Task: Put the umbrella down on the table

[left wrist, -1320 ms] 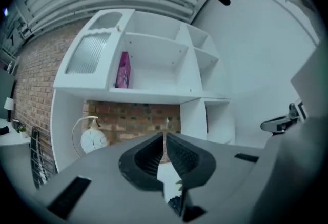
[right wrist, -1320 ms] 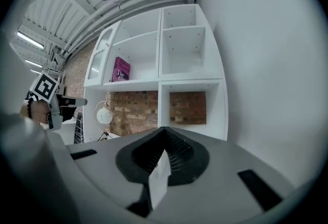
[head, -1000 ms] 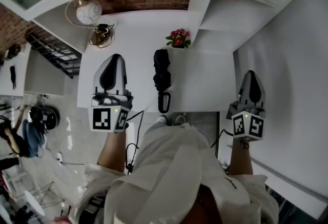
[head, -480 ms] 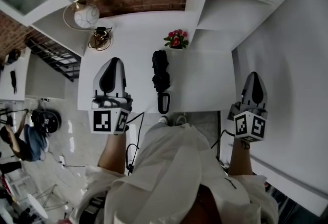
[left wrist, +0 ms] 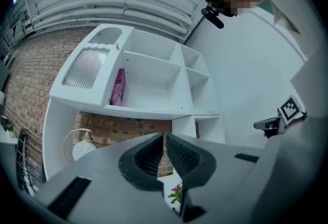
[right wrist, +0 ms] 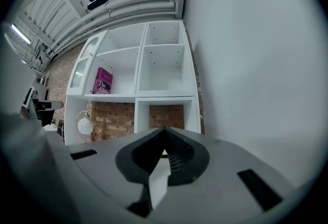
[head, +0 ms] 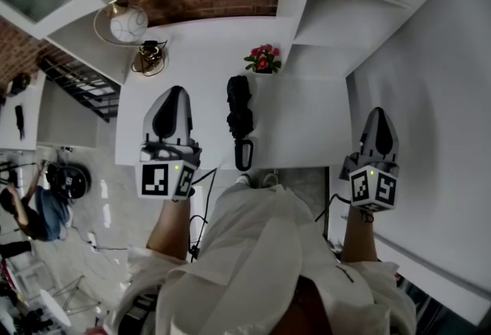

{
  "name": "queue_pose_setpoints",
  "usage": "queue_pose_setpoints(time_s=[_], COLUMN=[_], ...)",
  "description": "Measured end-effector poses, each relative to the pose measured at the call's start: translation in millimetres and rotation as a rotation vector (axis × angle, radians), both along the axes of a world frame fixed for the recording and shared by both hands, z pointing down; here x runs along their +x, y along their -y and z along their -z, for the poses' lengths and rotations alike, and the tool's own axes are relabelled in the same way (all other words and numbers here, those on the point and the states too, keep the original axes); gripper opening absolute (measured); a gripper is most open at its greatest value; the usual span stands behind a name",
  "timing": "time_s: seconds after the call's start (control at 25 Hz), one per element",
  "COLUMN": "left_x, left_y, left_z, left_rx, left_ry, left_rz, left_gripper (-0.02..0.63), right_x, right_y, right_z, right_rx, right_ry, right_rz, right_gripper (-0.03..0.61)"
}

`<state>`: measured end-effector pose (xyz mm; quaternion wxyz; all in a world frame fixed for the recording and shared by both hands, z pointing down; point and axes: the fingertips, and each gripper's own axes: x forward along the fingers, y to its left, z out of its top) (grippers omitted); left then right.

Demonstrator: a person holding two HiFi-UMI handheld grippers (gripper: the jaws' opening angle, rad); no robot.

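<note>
A black folded umbrella (head: 240, 113) lies lengthwise on the white table (head: 307, 130), its strap loop (head: 244, 154) at the near edge. My left gripper (head: 175, 90) hovers over the table's left part, to the left of the umbrella and apart from it, shut and empty. My right gripper (head: 377, 111) is off the table's right edge by the white wall, also shut with nothing in it. In the left gripper view the jaws (left wrist: 164, 136) meet at their tips; the same holds in the right gripper view (right wrist: 164, 130).
A small pot of red flowers (head: 265, 59) stands just behind the umbrella. A round white lamp (head: 128, 22) and a small dark object (head: 149, 56) sit at the back left. White shelves (right wrist: 138, 64) with a pink book (right wrist: 103, 81) rise behind. A person (head: 37, 207) is on the floor at the left.
</note>
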<state>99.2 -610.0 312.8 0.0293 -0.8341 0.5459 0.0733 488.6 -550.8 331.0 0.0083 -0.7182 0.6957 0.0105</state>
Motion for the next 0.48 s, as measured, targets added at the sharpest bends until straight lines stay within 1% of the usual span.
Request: queue_pose_setpoints(time_s=[0.48], left_x=[3.8], left_y=[2.1], left_z=[0.9], left_rx=[-0.002], left_ry=[0.0], left_rz=[-0.005], left_gripper=[0.041], right_x=[-1.0], right_y=[3.4], right_z=[2.0], right_rx=[-0.001], right_ry=[-0.006], right_rz=[0.007], right_gripper=[0.017])
